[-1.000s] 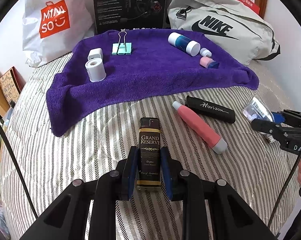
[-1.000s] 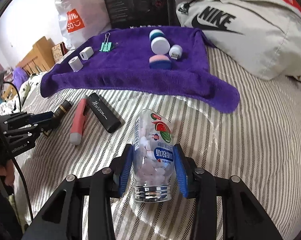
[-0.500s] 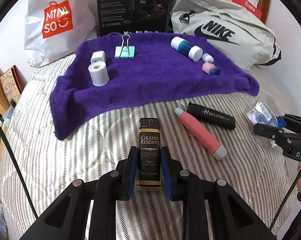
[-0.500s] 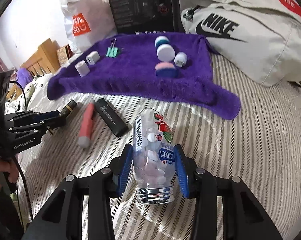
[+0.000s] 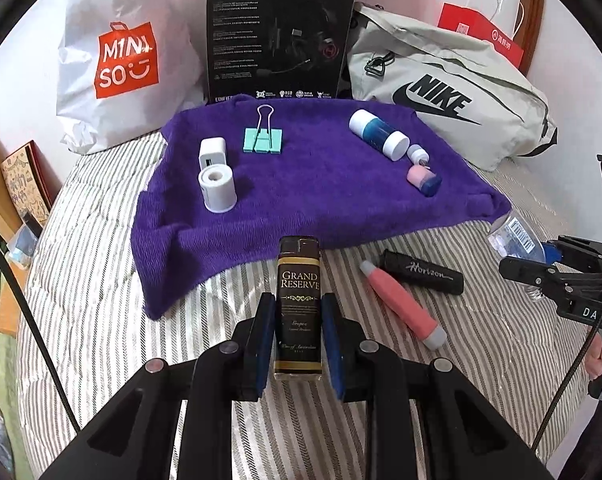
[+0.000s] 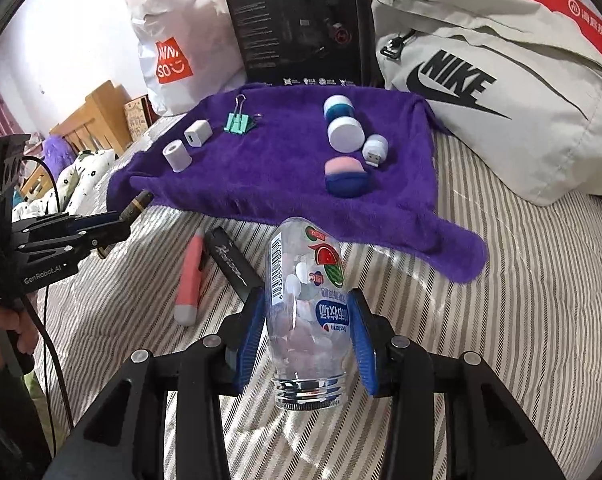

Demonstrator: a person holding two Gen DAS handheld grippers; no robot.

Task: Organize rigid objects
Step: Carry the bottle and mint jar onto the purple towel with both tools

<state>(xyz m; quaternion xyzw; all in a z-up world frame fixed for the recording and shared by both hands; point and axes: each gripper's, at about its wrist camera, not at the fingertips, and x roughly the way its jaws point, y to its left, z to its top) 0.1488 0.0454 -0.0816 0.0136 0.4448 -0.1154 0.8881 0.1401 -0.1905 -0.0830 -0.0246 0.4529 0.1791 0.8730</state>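
- Left gripper (image 5: 297,336): jaws clamped on the black lighter (image 5: 299,304) labelled "Grand Reserve", held clear above the striped bed (image 5: 101,320), with its far end near the front edge of the purple towel (image 5: 321,184).
- Right gripper (image 6: 307,340): jaws clamped on the clear candy bottle (image 6: 305,304), cap end toward the camera, loose white pieces visible inside. It is held over the bed, just short of the towel's near right corner.
- Already on the towel, judged as sorted: white cylinder (image 5: 217,190) with white charger block (image 5: 211,151) just behind it on the left; green binder clip (image 5: 263,136) toward the back; blue-and-white bottle (image 5: 377,134), small white USB piece (image 5: 418,155) and pink-and-blue piece (image 5: 423,179) grouped on the right.
- Still off the towel: pink pen-like item (image 5: 401,310) and black "Horizon" case (image 5: 421,274), lying side by side on the bed between the two grippers.
- Progress, by judgement: six items placed, two in hand, two outstanding; the task looks past halfway.
- Remaining work, by judgement: set both held items on open towel, then collect the pink item and black case.
- Risk noted: the bottle is round and may roll on the soft towel if laid on its side.
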